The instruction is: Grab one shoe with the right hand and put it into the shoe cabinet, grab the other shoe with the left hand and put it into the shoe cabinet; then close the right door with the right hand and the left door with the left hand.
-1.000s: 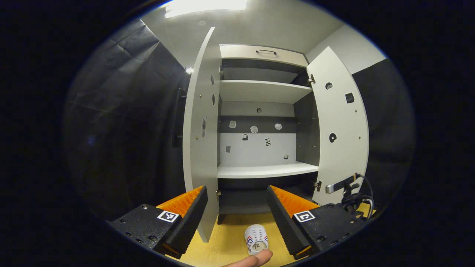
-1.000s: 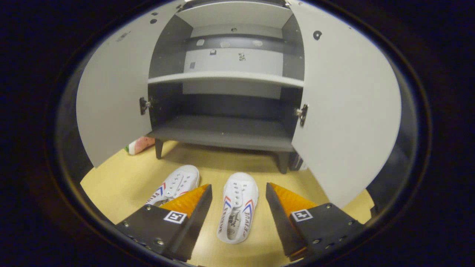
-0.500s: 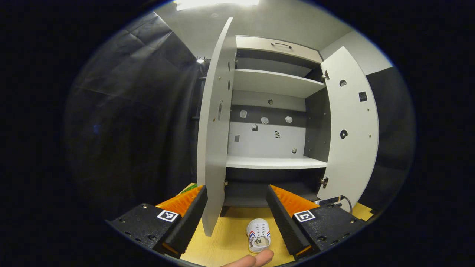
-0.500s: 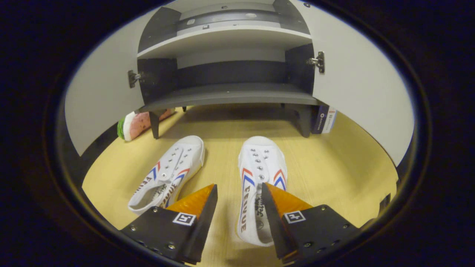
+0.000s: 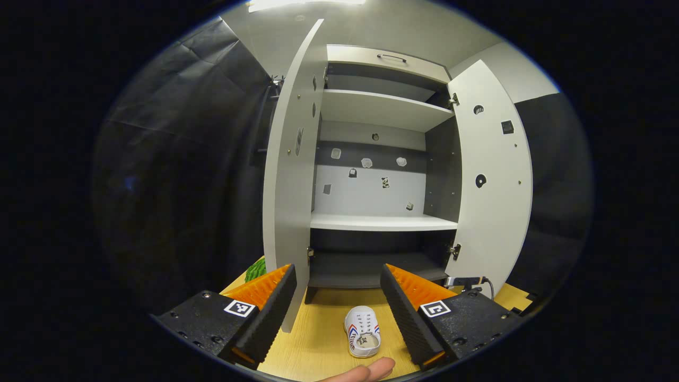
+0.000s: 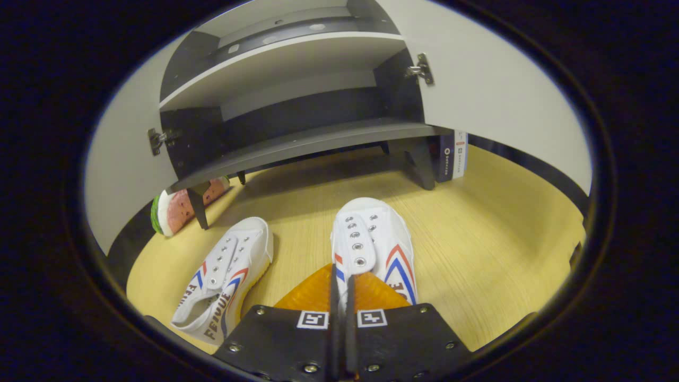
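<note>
Two white canvas shoes with red and blue stripes lie on the yellow wooden floor before the open shoe cabinet [image 6: 318, 146]. In the right gripper view, my right gripper [image 6: 339, 269] is shut on the left side wall of the right-hand shoe [image 6: 374, 244]. The other shoe [image 6: 225, 273] lies loose to its left, toe toward the cabinet. In the left gripper view, my left gripper [image 5: 339, 297] hangs open high above the floor, with one shoe [image 5: 362, 337] far below between its fingers. The left door [image 5: 289, 185] and right door [image 5: 493, 180] both stand wide open.
A watermelon-patterned object [image 6: 175, 207] lies by the cabinet's front left leg. A blue and white box [image 6: 453, 159] stands by the right leg. The dark bottom shelf is bare and a white shelf [image 5: 382, 223] sits above it. A fingertip [image 5: 366, 371] shows at the bottom edge.
My right gripper has dropped to the right-hand shoe and shut on its side. My left gripper has drifted a little and stays open.
</note>
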Motion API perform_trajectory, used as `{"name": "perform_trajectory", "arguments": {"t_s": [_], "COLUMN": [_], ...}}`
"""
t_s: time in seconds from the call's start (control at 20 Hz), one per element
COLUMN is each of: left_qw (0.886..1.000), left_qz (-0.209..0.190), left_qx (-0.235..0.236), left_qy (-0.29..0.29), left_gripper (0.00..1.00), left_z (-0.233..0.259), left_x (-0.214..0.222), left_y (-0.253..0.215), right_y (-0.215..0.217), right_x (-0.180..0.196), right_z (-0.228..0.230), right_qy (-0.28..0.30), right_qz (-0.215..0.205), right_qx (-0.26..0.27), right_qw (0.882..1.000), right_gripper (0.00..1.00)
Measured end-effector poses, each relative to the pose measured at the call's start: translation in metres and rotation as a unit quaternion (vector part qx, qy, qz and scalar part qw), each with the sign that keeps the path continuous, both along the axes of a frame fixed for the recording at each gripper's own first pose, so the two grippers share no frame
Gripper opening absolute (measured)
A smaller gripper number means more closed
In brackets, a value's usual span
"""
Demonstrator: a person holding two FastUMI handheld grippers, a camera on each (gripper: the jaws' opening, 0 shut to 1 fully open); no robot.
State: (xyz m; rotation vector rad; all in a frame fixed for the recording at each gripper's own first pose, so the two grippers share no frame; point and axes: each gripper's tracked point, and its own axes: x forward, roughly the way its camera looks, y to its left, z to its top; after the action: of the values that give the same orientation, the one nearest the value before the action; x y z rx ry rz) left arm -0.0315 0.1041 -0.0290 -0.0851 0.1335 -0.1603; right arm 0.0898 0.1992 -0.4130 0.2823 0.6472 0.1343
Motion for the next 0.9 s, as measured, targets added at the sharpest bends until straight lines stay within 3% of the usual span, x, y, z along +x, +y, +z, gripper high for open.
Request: {"name": "perform_trajectory", "arguments": {"t_s": [0.05,0.2,0.45,0.65,0.7,0.75,0.9], "left_qw": [1.000,1.000,1.000,1.000,1.000,1.000,1.000], "left_qz": [0.003,0.009,0.006,0.006,0.003,0.000,-0.006], "left_qx": [0.003,0.006,0.010,0.017,0.018,0.019,0.024], "left_qy": [-0.001,-0.009,-0.012,-0.019,-0.020,-0.021,-0.020], "left_gripper": [0.97,0.97,0.97,0.97,0.97,0.97,0.97], "left_z": [-0.001,0.002,-0.001,0.000,-0.001,-0.001,-0.001], "left_x": [0.001,0.003,0.003,0.003,0.002,0.001,0.004], "left_y": [0.003,0.009,0.011,0.009,0.008,0.007,0.003], "right_y": [-0.007,-0.013,-0.028,-0.045,-0.049,-0.053,-0.064], "right_x": [-0.002,-0.009,-0.015,-0.006,-0.005,-0.003,0.006], "right_z": [0.010,0.019,0.065,0.122,0.137,0.155,0.204], "right_qy": [-0.015,-0.038,-0.101,-0.145,-0.152,-0.160,-0.185], "right_qz": [-0.001,0.002,-0.002,-0.004,-0.003,-0.004,-0.006], "right_qx": [0.011,0.031,0.000,-0.008,-0.008,-0.004,-0.002], "right_qw": [1.000,0.999,0.995,0.989,0.988,0.987,0.983], "right_gripper": [0.01,0.01,0.00,0.01,0.05,0.01,0.01]}}
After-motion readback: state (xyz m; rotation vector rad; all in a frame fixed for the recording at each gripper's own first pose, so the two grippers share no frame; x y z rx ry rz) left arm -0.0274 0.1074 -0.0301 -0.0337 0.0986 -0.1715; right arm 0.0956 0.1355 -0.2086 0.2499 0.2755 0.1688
